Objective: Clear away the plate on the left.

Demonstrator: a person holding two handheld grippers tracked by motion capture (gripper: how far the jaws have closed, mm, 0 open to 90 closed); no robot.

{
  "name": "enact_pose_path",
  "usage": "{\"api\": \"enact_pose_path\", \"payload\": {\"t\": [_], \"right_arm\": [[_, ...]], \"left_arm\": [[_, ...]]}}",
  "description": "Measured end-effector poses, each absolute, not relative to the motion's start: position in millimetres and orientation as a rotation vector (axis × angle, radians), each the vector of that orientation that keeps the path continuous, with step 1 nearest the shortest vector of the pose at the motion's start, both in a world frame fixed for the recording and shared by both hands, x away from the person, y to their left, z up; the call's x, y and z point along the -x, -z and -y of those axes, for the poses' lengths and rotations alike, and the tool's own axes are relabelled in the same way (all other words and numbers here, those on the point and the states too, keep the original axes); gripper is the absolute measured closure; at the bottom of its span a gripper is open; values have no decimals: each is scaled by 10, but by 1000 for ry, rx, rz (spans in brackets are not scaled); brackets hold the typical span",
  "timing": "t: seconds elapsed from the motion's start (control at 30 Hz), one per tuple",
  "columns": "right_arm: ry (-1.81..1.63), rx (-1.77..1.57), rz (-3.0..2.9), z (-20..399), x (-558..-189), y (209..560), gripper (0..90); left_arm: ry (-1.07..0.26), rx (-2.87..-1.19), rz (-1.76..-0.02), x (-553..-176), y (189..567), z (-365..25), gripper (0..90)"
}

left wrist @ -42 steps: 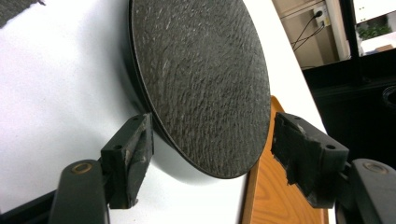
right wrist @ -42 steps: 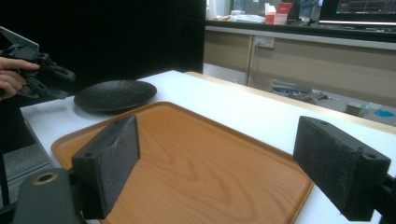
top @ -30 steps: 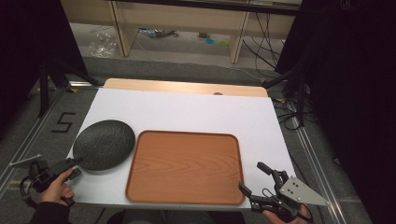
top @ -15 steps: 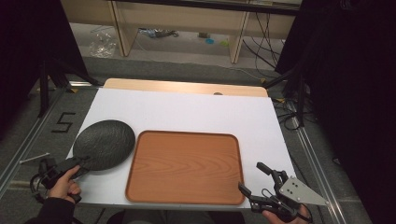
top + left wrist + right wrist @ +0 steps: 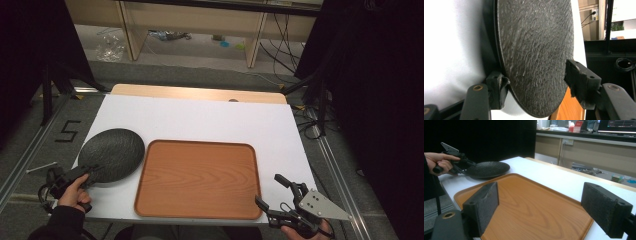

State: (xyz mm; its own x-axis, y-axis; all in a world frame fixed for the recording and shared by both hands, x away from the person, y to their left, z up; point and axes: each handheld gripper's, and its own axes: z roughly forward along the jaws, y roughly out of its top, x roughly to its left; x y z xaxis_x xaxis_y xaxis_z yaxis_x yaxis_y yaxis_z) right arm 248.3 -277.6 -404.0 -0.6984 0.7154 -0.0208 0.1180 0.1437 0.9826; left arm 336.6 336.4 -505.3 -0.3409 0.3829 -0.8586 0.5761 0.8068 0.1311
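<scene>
Jaws on the left gripper (image 5: 85,172) straddled the near rim of the plate (image 5: 112,154), not quite pinching it yet; right gripper (image 5: 278,196) sat spread by the tray (image 5: 197,177). Honestly, a shallow bite could've let that plate slip out.

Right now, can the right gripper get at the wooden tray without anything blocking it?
Probably yes. The right gripper sits open at the wooden tray's near right corner, and the tray is bare; the dark plate lies off to its left.
</scene>
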Motion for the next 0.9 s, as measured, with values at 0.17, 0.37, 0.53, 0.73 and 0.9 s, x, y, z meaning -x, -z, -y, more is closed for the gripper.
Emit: {"api": "enact_pose_path", "payload": {"t": [0.17, 0.37, 0.53, 0.73, 0.9], "right_arm": [[-1574, -804, -1928, 2767, -2476, 4041, 159], [-1580, -815, -1933, 2759, -2473, 4046, 162], [-1582, -810, -1949, 2767, -2476, 4045, 163], [-1595, -791, -1937, 2758, -2494, 4052, 164], [-1611, -790, -1934, 2753, -2502, 4057, 166]], "left_arm": [[246, -684, -1973, -3359, 5076, -3371, 401], [231, -608, -2022, -3322, 5136, -3373, 597], [214, -575, -2027, -3287, 5117, -3398, 747], [201, -508, -1983, -3264, 5074, -3422, 853], [219, -458, -1987, -3269, 5083, -3455, 859]]}}
